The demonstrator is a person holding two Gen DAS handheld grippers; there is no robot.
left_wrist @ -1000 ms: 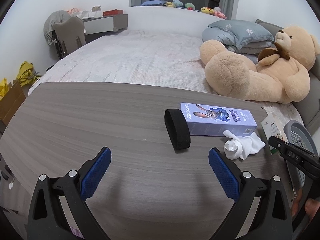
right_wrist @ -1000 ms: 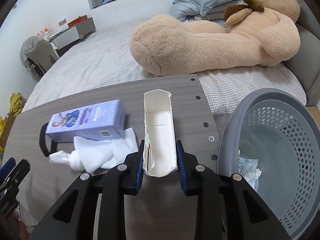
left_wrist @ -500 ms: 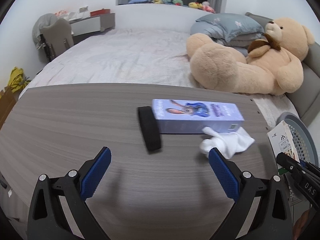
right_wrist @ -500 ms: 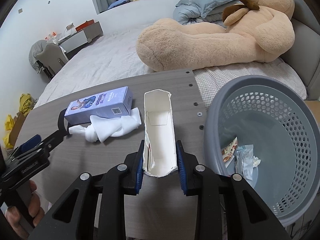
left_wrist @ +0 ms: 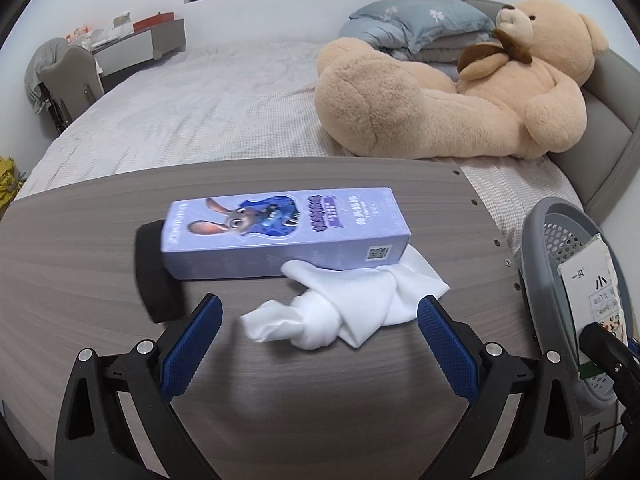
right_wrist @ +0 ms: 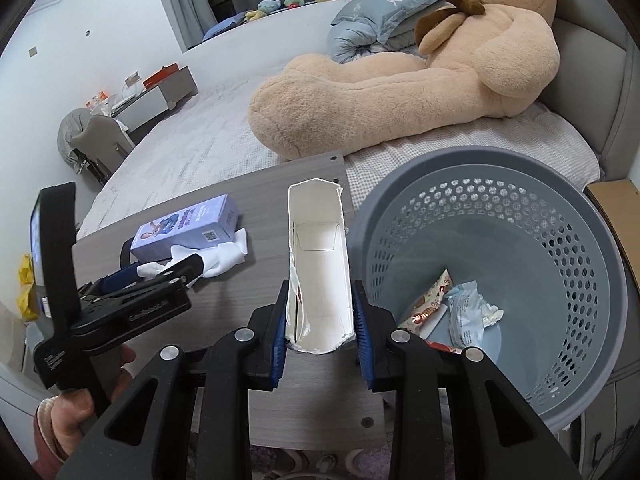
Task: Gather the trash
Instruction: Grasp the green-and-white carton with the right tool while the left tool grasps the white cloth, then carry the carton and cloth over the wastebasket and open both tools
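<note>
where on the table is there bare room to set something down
Bare wood on the table lies left of the black band and behind the purple box toward the bed. It is crowded where the white cloth lies against that box, right in front of the open left gripper.

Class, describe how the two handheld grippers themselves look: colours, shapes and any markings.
Both the left gripper and the right gripper have angular black frames with triangular cut-outs, silver screws and blue textured finger pads. White lettering marks the left one's side, too small to read.
</note>
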